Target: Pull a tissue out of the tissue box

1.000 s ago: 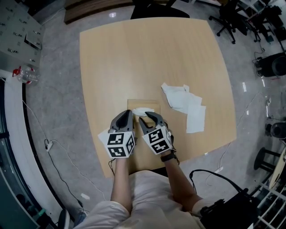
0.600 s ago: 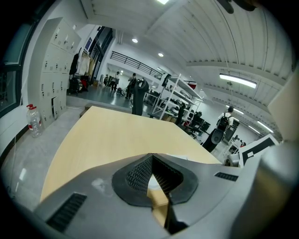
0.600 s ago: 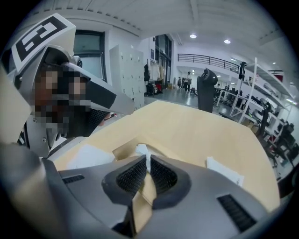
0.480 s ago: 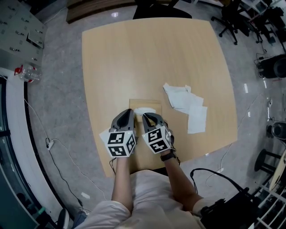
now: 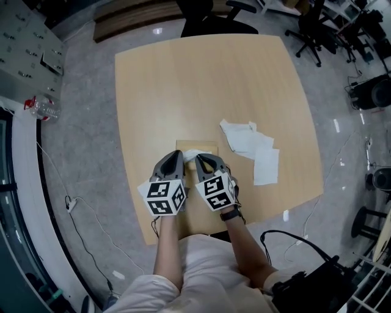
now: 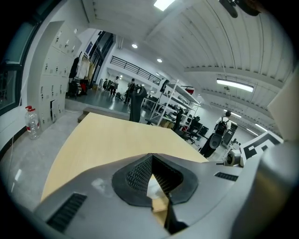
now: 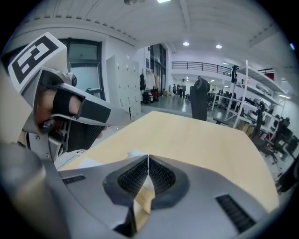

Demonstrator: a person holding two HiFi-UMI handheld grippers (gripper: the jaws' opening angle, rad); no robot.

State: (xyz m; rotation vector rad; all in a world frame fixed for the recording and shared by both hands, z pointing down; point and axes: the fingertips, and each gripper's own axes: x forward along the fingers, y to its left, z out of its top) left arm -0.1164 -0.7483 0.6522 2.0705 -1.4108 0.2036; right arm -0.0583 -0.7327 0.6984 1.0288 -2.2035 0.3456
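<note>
The tan tissue box lies on the wooden table near its front edge, with a white tissue standing out of its top. My right gripper is over the box, its jaws closing on that tissue, and their tips nearly meet. In the right gripper view the tissue shows just past the right gripper, with the box below. My left gripper sits at the box's left side, shut. In the left gripper view, the left gripper has tissue and box showing below its tips.
Several loose white tissues lie spread on the table to the right of the box, one flat sheet nearest the front. Office chairs stand beyond the table's far edge. A water bottle lies on the floor at the left.
The right gripper's jaws, open around the tissue a second ago, have come together on it. Both grippers have lifted slightly.
</note>
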